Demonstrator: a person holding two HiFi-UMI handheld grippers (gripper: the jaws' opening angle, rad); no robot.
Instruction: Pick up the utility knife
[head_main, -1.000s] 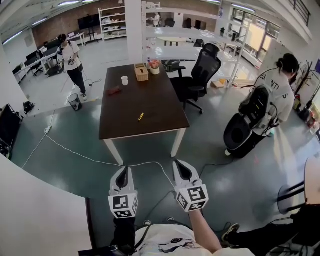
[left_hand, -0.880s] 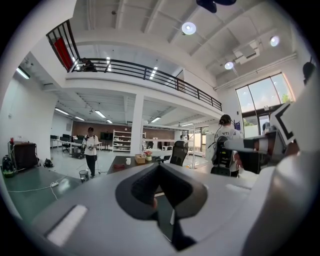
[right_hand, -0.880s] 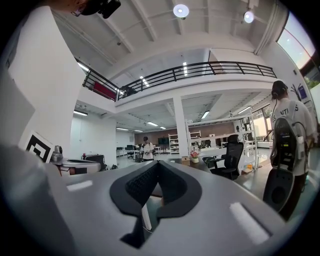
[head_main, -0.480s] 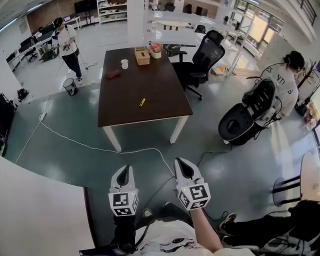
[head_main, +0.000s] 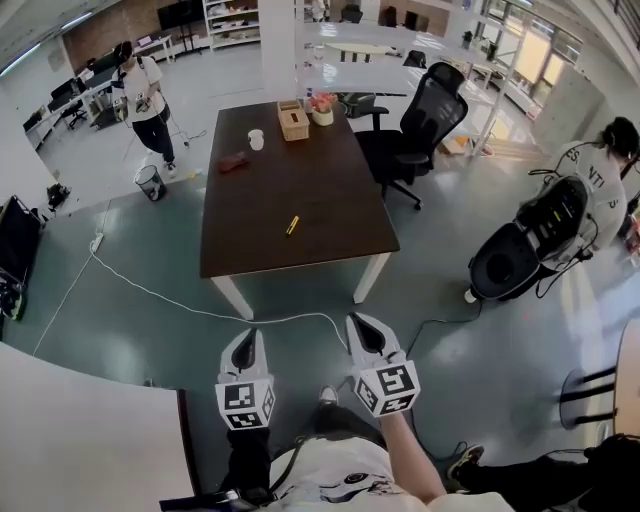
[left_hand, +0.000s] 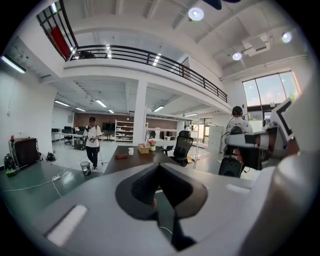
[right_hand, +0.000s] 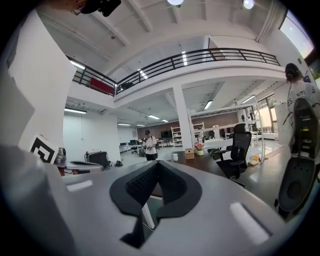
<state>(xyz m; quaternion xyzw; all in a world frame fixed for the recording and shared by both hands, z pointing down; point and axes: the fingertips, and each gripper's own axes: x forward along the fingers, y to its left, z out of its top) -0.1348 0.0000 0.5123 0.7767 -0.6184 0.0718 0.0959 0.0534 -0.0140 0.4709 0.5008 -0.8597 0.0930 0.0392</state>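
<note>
- Left gripper (head_main: 248, 336): held low over the floor, jaws clenched together, nothing between them.
- Right gripper (head_main: 357, 320): just beside the left one and about level with it, jaws likewise closed and empty.
- White cable (head_main: 180, 305): on the floor, running across just ahead of both gripper tips.
- Surface (head_main: 300, 180): dark rectangular top on white legs, ahead of both grippers and well apart from them.
- Utility knife (head_main: 292, 225): yellow, lying flat on the near half of the surface. It is ahead of the gap between the two grippers and touched by neither.
- Reddish-brown object (head_main: 233, 161): farther along the surface, ahead of the left gripper, too small to identify.
- White cup (head_main: 256, 139): just beyond that object.
- Wooden box (head_main: 293, 121) and flower pot (head_main: 322, 104): side by side at the far end of the surface.
- Black office chair (head_main: 420, 115): beside the surface's far right edge, ahead and right of the right gripper.
- Standing person (head_main: 148, 100): far ahead and left of the left gripper, with a waste bin (head_main: 149, 182) nearby.
</note>
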